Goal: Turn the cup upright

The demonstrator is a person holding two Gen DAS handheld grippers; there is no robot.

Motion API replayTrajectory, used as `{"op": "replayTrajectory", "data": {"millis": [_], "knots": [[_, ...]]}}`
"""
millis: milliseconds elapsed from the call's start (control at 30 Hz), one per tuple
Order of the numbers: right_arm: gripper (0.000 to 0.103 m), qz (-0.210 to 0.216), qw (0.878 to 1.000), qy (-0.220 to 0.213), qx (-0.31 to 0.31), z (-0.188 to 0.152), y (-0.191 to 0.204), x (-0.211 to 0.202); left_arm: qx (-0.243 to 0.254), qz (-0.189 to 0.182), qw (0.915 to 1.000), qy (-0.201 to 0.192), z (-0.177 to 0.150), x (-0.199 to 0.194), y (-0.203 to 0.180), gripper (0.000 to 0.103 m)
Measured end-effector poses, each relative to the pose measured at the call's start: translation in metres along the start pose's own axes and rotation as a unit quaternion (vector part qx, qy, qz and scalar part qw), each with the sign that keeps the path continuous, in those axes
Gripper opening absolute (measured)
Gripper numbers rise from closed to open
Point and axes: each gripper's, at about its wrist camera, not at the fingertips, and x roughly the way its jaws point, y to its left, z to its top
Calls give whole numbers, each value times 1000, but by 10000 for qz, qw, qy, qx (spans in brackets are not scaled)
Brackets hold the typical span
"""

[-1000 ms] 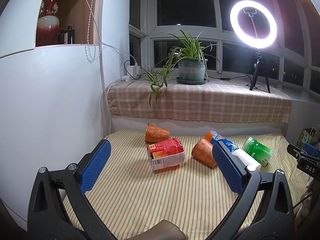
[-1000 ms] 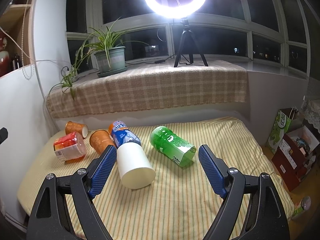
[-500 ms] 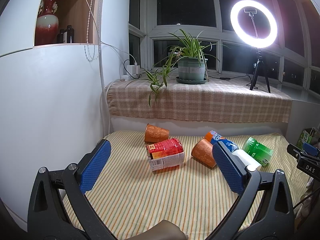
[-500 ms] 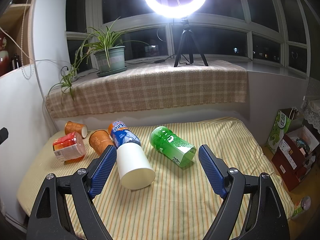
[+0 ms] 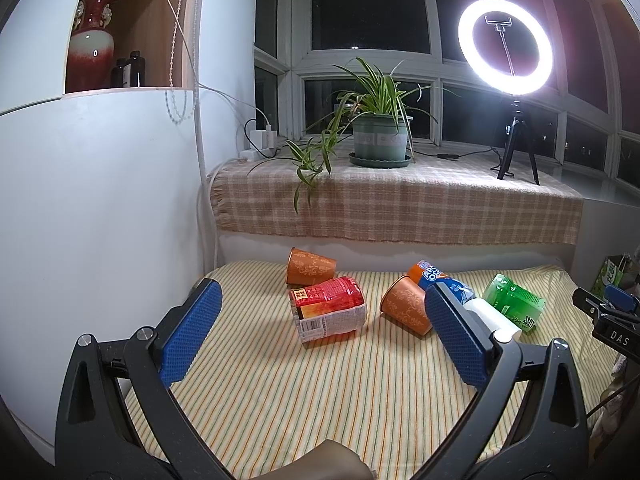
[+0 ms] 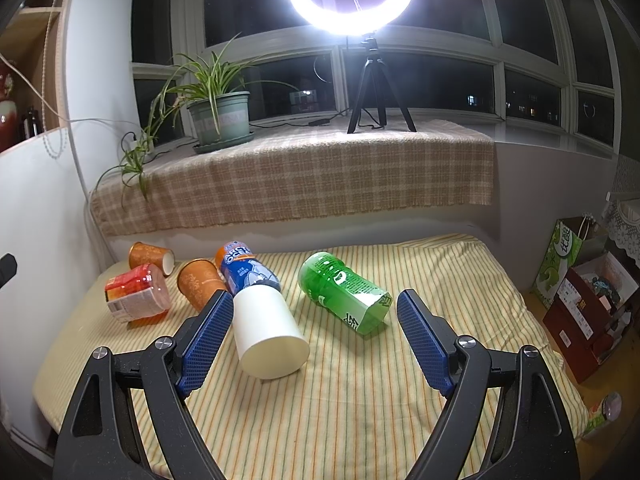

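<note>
Left wrist view: left gripper (image 5: pixel 320 336) spread wide, holding nothing — red cup (image 5: pixel 329 311) on its side on the striped cloth (image 5: pixel 320 392), between the fingers. Right wrist view: right gripper (image 6: pixel 316 338) likewise spread and unloaded — white cup (image 6: pixel 269 334) and green cup (image 6: pixel 345 292) lie toppled ahead.

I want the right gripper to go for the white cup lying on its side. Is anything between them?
Nothing visible: the white cup lies just ahead of the open right gripper, toward its left finger. The green cup lies beside it, not in the way.
</note>
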Motion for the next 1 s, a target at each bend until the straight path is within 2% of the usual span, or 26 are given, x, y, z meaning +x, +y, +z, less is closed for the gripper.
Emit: {"op": "replayTrajectory", "data": {"millis": [700, 833, 1000], "knots": [[84, 97, 9998, 136, -128, 5, -3, 16, 43, -110, 9997, 223, -6, 18, -1, 103], [84, 273, 9983, 371, -352, 12, -15, 30, 92, -111, 9994, 327, -11, 22, 1, 103], [84, 251, 9950, 708, -659, 20, -34, 56, 137, -102, 9990, 424, -19, 24, 7, 103]]}}
